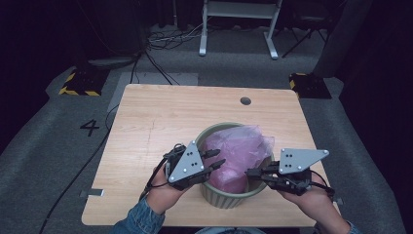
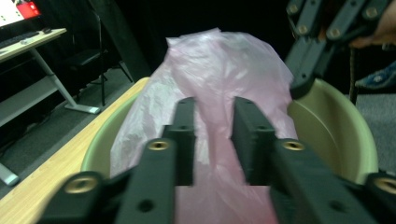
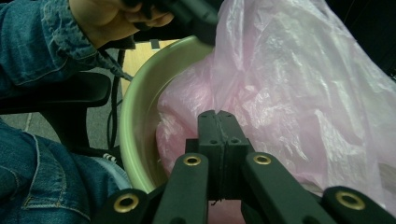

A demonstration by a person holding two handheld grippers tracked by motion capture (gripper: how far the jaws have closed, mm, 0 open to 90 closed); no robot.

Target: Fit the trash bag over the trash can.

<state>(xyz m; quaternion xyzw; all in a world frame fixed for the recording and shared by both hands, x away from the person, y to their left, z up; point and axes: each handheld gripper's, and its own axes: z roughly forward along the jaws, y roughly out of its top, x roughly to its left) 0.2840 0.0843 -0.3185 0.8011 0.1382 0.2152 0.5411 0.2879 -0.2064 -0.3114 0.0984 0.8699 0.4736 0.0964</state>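
One tub, pale green, round, open at the top. Set on the wooden table, near the front edge and right of the middle. Inside it: one pink plastic bag, thin, crinkled and see-through, filling most of the tub and rising well above the rim. Nothing else made out in the tub.

Long axis of the bag roughly upright, tilted toward the far right side of the rim. Crumpled top pointing up and away from the person, spilling just past the far right rim in the high view. Lower end down in the tub, out of sight behind the wall.

Left gripper reaching in over the tub's left rim, tips at the bag's left flank. Jaws a little apart in the left gripper view, pink film visible in the gap, pads not pressing on it. No hold.

Right gripper coming in over the near right rim, tips pointing left at the bag. Jaws fully together in the right gripper view, tips right up against the pink film. Cannot tell whether any film is caught in the seam.

Denim sleeve at the left wrist. Round hole in the far part of the tabletop, well apart from the tub.
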